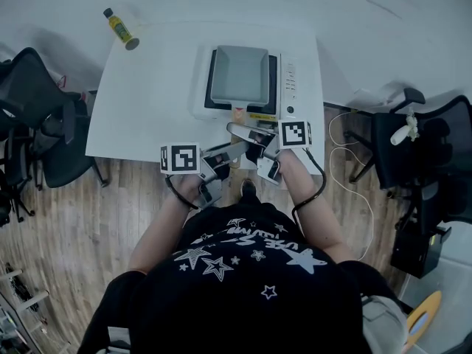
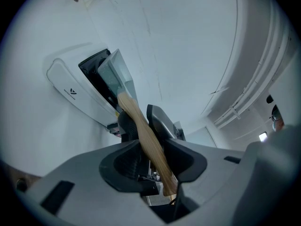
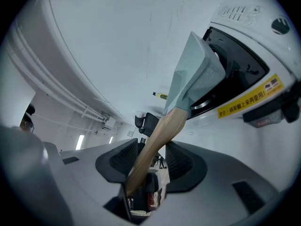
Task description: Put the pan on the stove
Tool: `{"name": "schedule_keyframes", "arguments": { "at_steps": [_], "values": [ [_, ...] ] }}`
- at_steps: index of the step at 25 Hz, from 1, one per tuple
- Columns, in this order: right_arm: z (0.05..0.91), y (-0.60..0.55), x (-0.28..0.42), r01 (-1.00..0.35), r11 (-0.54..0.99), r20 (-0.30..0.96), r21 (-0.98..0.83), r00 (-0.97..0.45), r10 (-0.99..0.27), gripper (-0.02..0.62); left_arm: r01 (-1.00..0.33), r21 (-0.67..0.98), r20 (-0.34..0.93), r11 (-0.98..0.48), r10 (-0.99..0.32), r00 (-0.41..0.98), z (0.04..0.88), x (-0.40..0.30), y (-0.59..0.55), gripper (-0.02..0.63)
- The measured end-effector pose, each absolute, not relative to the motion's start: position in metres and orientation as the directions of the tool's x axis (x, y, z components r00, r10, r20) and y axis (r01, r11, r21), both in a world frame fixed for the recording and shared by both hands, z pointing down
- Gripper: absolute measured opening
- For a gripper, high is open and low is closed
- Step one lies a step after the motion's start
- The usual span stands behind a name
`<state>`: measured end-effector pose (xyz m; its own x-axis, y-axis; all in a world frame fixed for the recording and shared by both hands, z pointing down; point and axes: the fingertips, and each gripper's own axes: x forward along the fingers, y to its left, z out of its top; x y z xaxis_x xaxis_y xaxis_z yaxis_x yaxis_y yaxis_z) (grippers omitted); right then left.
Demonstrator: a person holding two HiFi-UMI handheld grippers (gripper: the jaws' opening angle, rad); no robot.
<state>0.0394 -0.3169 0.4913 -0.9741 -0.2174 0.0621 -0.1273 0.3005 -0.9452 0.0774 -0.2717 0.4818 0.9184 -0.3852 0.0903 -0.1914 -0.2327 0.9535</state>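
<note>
Square grey pan [image 1: 240, 74] over induction stove [image 1: 291, 87] on white surface [image 1: 147, 87]; seated or not, unclear. Left claw [image 2: 142, 124] and right claw [image 3: 151, 147] both clenched on wooden handle [image 3: 164, 126], close together. Risks: tipping from uneven lowering; scraping glass; twisting in grip under far-out load.

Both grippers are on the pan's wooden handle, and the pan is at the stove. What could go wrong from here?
1. In the right gripper view the pan looks tilted, its underside showing above the glass of the stove; releasing now could let it drop onto the glass.
2. The left gripper and right gripper seem to hold only the wooden handle, far from the pan's body, so the pan may twist or slip between the pads.
</note>
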Motion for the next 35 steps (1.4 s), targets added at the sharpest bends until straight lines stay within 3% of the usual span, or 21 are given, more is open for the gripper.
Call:
{"name": "schedule_keyframes", "arguments": {
  "at_steps": [8,12,24,31,35],
  "values": [
    [0.494,-0.320,0.038,-0.128,0.337,0.057,-0.933,-0.975,-0.213,0.183,-0.185,0.954,0.091,-0.234,-0.363,0.927,0.486,0.077,-0.273,0.161],
    [0.502,-0.318,0.042,-0.163,0.265,0.099,-0.950,-0.966,-0.237,0.183,-0.192,0.953,0.100,-0.234,-0.356,0.929,0.489,0.077,-0.273,0.161],
    [0.503,-0.318,0.038,-0.158,0.335,0.081,-0.929,-0.969,-0.232,0.183,-0.225,0.943,0.139,-0.245,-0.327,0.935,0.502,0.079,-0.270,0.161],
    [0.525,-0.318,0.048,-0.285,0.275,0.209,-0.918,-0.938,-0.276,0.181,-0.251,0.935,0.164,-0.249,-0.324,0.932,0.510,0.078,-0.270,0.160],
    [0.527,-0.316,0.046,-0.277,0.256,0.201,-0.926,-0.937,-0.285,0.178,-0.274,0.929,0.190,-0.250,-0.313,0.930,0.516,0.078,-0.267,0.160]
  ]
}}
